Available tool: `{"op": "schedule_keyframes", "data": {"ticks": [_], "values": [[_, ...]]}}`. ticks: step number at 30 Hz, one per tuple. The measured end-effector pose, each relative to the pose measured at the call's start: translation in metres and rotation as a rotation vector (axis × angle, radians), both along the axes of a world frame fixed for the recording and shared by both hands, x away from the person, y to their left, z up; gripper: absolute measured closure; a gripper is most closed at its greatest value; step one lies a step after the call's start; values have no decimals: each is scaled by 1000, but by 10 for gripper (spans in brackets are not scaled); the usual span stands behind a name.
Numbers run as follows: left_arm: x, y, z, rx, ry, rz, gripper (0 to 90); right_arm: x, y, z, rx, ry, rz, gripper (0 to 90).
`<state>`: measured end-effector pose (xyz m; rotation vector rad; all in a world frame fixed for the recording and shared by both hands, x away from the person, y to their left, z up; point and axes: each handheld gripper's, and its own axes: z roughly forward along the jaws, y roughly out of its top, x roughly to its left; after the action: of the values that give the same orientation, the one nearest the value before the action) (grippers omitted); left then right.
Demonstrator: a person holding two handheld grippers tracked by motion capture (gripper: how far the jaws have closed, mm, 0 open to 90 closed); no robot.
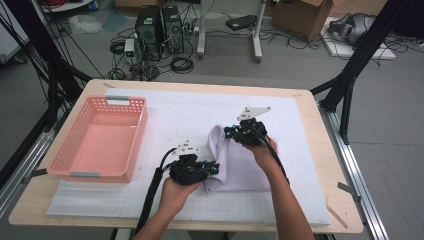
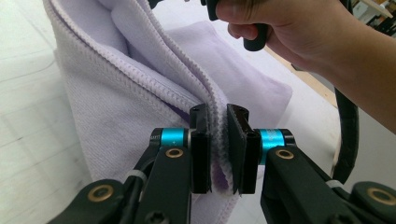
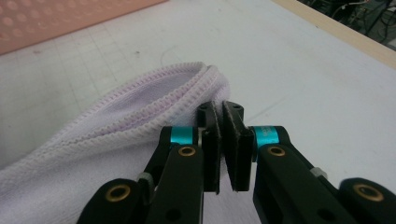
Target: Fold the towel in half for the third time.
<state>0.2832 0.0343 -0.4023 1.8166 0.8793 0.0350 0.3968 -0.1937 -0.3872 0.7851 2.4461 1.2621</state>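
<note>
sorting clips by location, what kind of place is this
Probably a lab or workshop set up for recording handling work. Two computer towers stand on the floor amid loose cables, cardboard boxes sit behind, and black frame struts flank the table.

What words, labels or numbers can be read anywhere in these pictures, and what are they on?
None can be read.
The lavender towel shows no tag.
The pink basket has no lettering.
The white mat has only grid lines.
The two computer towers and the cardboard box on the floor are too small and blurred to show any print.
</note>
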Motion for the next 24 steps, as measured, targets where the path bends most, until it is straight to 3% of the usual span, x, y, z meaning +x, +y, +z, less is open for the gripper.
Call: {"op": "schedule_keyframes", "data": {"ticks": [8, 13, 18, 24], "values": [[1, -14, 2, -14, -31, -7, 586, -3, -26, -6, 7, -15, -32, 863], [-2, -4, 6, -44, -118, 17, 463, -5, -44, -10, 15, -34, -44, 863], [-2, 10, 4, -24, -155, 41, 451, -6, -61, -9, 12, -35, -81, 862], [-4, 27, -11, 19, -165, 58, 430, -12, -78, -13, -27, -26, -130, 861]]}}
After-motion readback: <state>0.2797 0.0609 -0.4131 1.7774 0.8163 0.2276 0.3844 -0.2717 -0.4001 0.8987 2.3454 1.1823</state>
